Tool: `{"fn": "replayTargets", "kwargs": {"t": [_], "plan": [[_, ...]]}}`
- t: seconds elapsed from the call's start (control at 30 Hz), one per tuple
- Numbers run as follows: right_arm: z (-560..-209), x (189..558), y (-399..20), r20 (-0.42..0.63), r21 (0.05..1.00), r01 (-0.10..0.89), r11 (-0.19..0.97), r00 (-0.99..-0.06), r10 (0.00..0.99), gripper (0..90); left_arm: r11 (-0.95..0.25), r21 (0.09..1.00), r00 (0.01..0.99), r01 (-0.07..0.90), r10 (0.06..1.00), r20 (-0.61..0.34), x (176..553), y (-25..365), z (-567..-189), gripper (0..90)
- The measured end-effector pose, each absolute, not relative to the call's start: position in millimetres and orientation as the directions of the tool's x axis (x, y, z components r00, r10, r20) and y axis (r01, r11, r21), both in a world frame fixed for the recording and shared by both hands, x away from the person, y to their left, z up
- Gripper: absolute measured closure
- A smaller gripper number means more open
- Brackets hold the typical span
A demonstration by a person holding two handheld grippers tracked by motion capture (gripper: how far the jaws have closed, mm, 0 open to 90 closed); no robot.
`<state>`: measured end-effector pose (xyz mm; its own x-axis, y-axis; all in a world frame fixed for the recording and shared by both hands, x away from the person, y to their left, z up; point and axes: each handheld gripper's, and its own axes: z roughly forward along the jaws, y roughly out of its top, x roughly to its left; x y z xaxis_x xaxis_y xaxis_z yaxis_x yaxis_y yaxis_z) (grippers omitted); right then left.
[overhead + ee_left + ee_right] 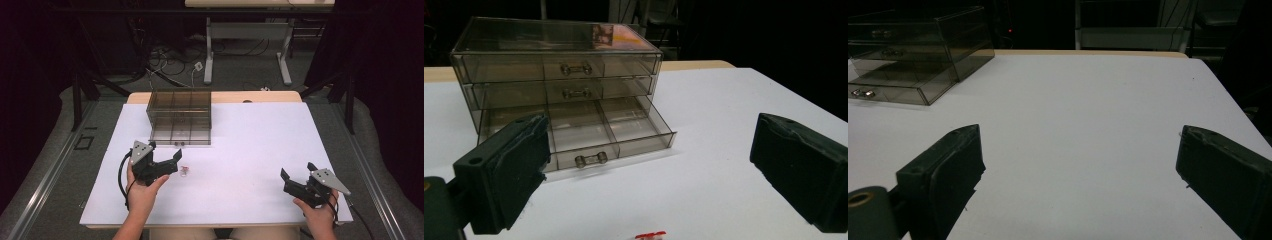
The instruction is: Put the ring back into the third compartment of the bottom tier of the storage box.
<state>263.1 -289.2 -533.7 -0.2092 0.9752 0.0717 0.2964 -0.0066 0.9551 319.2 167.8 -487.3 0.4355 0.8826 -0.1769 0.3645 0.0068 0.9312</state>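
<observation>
1. White sheeting covers the table, with dark curtains at both sides and cables and the legs of another desk on the floor beyond.
2. On the near left of that sheet the left gripper is held low in the person's left hand; in the left gripper view its jaws stand wide apart with nothing between them.
3. At the near right edge the right gripper is likewise spread wide and empty, resting in the right hand; its own view has bare table between the jaws.
4. Just ahead of the left gripper's tips lies a small red-and-white object, touching neither jaw. In the left gripper view it peeks in at the bottom edge, roughly centred in the gap. It is too small to tell what it is, though its long axis seems to run crosswise to the jaws.
5. Farther out stands a smoky transparent drawer cabinet of three tiers. Its bottom drawer is pulled open, divided into compartments that look empty; the upper two are closed.
6. Judging from this, the left gripper is far nearer the object, which lies between it and the open drawer. A short dip forward and down should bracket it.
</observation>
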Motion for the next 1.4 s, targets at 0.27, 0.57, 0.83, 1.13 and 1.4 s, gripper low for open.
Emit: {"fn": "replayTargets", "kwargs": {"t": [0.27, 0.57, 0.83, 1.13, 1.4], "plan": [[-535.4, 264.5, -288.0, 0.068, 0.956, 0.295, 0.002, -0.225, 0.972, 0.0, 0.018, 0.922, 0.425, 0.386, 0.884, -0.196, 325.4, 163.3, -493.0, 5.4], [-537.5, 265.9, -284.9, 0.062, 0.946, 0.323, 0.021, -0.244, 0.968, 0.0, 0.011, 0.896, 0.406, 0.443, 0.889, -0.212, 327.2, 162.1, -512.3, 8.8], [-539.4, 267.5, -282.5, 0.062, 0.936, 0.350, 0.030, -0.248, 0.967, 0.0, -0.003, 0.872, 0.394, 0.490, 0.893, -0.218, 328.4, 160.7, -522.8, 16.1], [-539.5, 267.0, -279.5, 0.068, 0.932, 0.361, 0.031, -0.257, 0.964, 0.0, 0.009, 0.858, 0.400, 0.514, 0.882, -0.248, 330.2, 157.7, -529.7, 22.3], [-539.5, 266.8, -279.3, 0.079, 0.931, 0.363, 0.022, -0.261, 0.962, 0.0, -0.005, 0.817, 0.391, 0.577, 0.880, -0.271, 333.2, 152.4, -537.4, 27.3]]}}
